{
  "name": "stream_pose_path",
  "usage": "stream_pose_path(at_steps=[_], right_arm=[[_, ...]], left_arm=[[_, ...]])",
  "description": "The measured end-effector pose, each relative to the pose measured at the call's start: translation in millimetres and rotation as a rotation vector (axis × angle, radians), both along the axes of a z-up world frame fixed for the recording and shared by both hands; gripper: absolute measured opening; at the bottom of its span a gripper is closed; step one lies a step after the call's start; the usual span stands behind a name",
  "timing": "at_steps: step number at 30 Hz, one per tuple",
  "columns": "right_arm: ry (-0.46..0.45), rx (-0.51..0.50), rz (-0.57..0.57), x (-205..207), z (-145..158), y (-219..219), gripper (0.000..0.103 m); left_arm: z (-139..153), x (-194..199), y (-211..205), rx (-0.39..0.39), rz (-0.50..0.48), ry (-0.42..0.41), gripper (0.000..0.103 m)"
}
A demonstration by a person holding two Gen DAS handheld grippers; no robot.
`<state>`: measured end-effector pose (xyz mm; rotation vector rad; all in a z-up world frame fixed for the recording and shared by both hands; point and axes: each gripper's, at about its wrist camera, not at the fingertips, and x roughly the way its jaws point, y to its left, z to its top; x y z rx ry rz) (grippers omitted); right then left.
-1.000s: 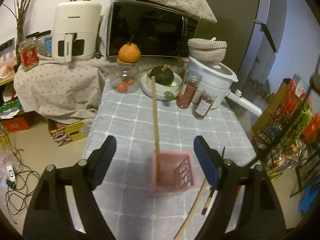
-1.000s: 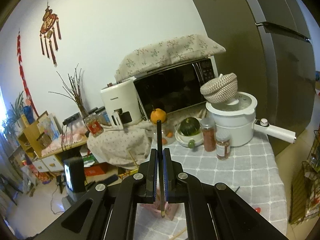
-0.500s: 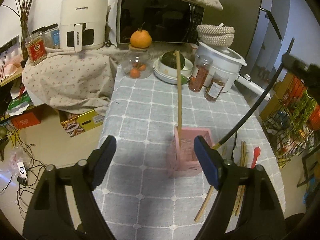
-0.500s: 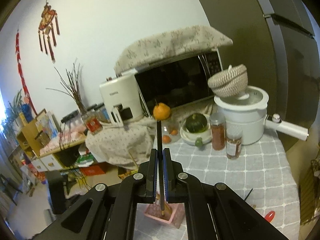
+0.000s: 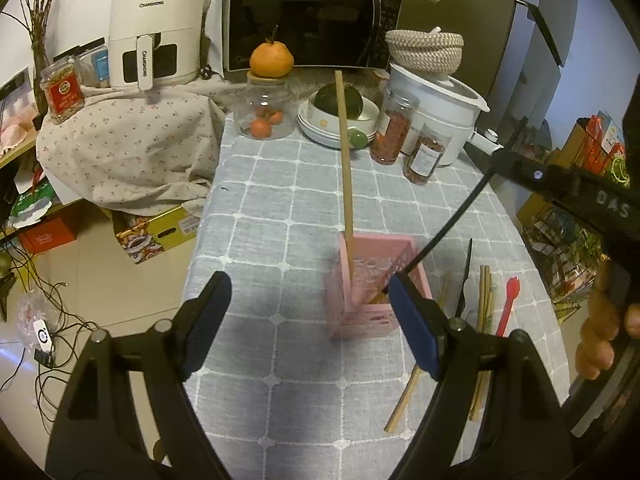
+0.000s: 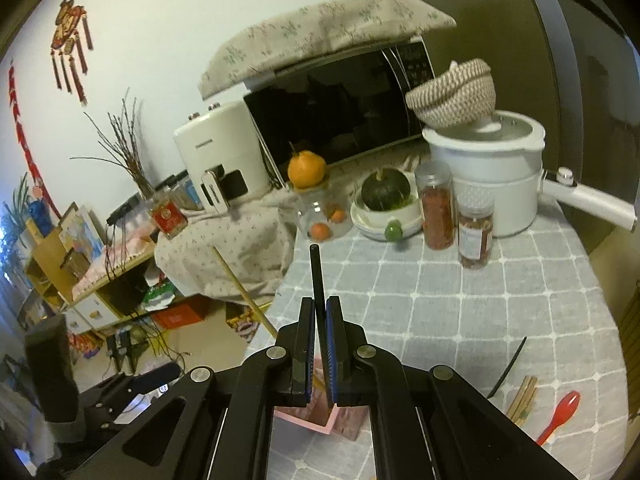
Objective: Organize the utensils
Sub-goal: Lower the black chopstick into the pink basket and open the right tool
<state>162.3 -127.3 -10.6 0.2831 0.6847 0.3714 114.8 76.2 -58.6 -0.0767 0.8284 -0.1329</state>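
A pink slotted holder (image 5: 376,280) stands on the grey checked tablecloth, with a wooden chopstick (image 5: 345,152) upright in it. My right gripper (image 6: 319,312) is shut on a black chopstick (image 6: 318,276); in the left wrist view that black chopstick (image 5: 452,220) slants down with its tip inside the holder. My left gripper (image 5: 308,300) is open and empty, just in front of the holder. Wooden chopsticks (image 5: 486,304), another black chopstick (image 5: 466,272) and a red spoon (image 5: 507,304) lie to the right of the holder.
At the table's back stand a glass jar (image 5: 267,114) with an orange on it, stacked plates with a green squash (image 5: 340,114), two spice jars (image 5: 394,128), a white cooker (image 5: 440,104), a microwave (image 5: 308,20) and an air fryer (image 5: 156,28). The table's left edge drops to a cluttered floor.
My right gripper has come down and left, lowering the black chopstick's tip into the pink holder. My left gripper has pulled back and risen a little, still open.
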Motion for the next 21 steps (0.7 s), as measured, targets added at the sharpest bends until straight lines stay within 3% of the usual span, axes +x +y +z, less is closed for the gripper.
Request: stream_pose_path(at_steps=[6,8,13,21], right_arm=[[0.020,0.032,-0.012,6,-6,-6,0.007],[0.019,0.044,-0.018,4,-3,-10,0.016],[-0.020,0.071,-0.035,-5,12,-25,0.047],[-0.040,0.051,-0.079,-24,25,-60,0.072]], left_arm=[[-2,-1,-2,0.011,-0.011,0.007,0.081],[-3,-1,-3,0.012,-0.018,0.012,0.081],[-3,-4,-10,0.022,-0.043,0.015,0.083],[-5,-9,-26,0.023,-0.097,0.032,0.085]])
